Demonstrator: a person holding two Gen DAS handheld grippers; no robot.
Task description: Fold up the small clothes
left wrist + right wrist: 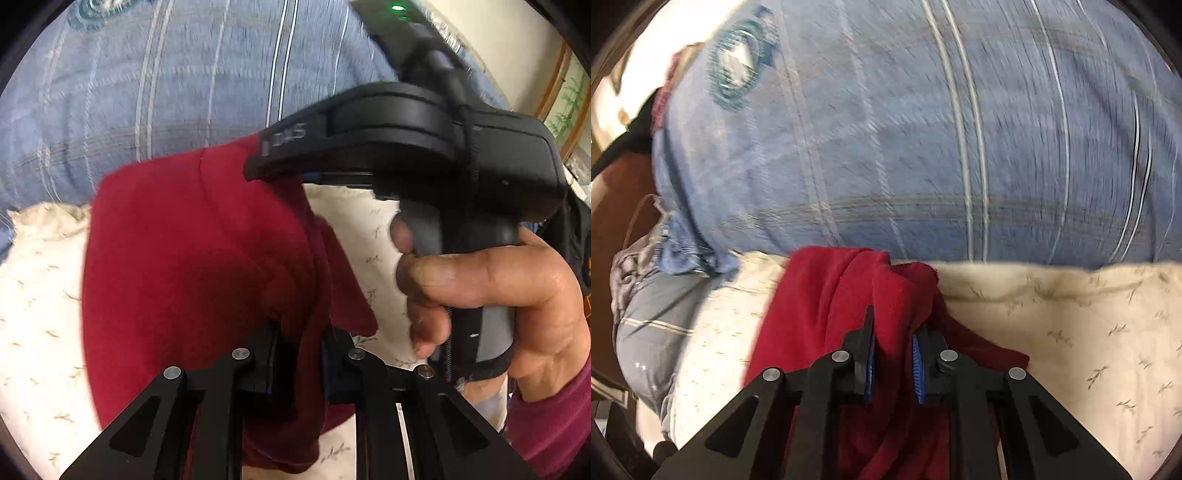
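A dark red garment (192, 258) hangs bunched over the cream patterned bed sheet (40, 295). My left gripper (301, 354) is shut on a fold of the red garment and holds it up. My right gripper (893, 354) is shut on another bunch of the same garment (849, 295), with cloth pinched between its blue pads (916, 363). In the left wrist view the right gripper's black body (424, 147) sits close above, held by a hand (491, 295), its tip at the garment's upper edge.
A large blue plaid pillow or cover (905, 129) fills the space behind the sheet in both views (184, 85). Grey-blue bedding (646, 314) is bunched at the left. A wall and a wooden frame (554, 85) show at far right.
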